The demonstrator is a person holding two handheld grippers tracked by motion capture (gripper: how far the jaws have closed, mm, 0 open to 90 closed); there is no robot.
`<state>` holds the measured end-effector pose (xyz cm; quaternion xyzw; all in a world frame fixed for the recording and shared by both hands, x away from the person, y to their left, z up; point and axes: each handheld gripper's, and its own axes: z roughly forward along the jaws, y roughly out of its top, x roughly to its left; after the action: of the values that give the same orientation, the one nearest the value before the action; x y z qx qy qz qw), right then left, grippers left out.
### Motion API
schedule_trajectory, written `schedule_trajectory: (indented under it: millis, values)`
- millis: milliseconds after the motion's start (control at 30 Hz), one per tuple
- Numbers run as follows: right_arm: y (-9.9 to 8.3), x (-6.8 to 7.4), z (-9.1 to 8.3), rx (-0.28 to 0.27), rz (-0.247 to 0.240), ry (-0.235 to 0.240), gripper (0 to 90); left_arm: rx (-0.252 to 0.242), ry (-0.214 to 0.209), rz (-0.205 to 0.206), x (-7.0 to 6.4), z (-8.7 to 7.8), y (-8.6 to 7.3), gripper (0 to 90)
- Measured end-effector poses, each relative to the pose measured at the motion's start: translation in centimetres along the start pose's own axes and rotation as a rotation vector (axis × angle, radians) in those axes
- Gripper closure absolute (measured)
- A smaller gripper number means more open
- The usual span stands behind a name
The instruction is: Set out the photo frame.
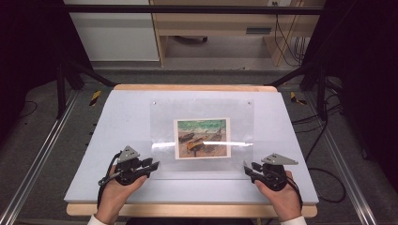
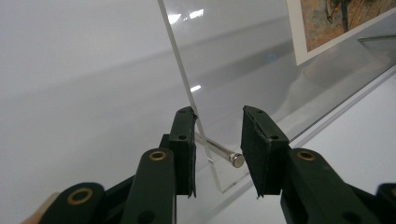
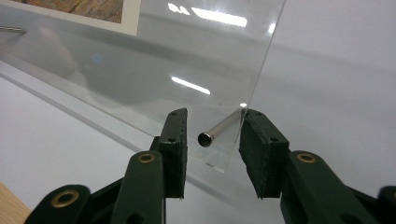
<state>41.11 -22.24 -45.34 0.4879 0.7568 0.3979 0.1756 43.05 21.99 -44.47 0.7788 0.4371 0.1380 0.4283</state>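
A clear acrylic sheet point(image 1: 202, 117) lies on the white board point(image 1: 117, 122), with a printed picture point(image 1: 202, 138) under its middle. My left gripper point(image 1: 152, 165) is open at the sheet's near left corner. In the left gripper view its jaws straddle that corner point(image 2: 219, 175) and a small metal pin point(image 2: 224, 153) standing out of it. My right gripper point(image 1: 246, 169) is open at the near right corner. In the right gripper view its jaws flank a metal pin point(image 3: 222, 128) fixed through that corner point(image 3: 219, 163) of the sheet.
Two small pins point(image 1: 153, 101) point(image 1: 248, 102) mark the sheet's far corners. The board rests on a wooden table point(image 1: 187, 87). Metal rails point(image 1: 42, 150) run along both sides, with cables point(image 1: 324, 136) on the floor at the right.
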Motion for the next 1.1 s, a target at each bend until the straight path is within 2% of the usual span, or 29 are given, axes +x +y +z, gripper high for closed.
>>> schedule_trajectory:
  millis: [333,1100]
  values:
    - [-0.22,0.02,-0.06,0.001,-0.005,-0.004,64.8,0.001,0.007,0.014,-0.17,-0.08,-0.27,66.4]
    - [-0.65,0.23,-0.17,0.023,-0.011,-0.014,67.7,0.024,-0.014,0.017,-0.17,-0.16,-0.73,68.6]
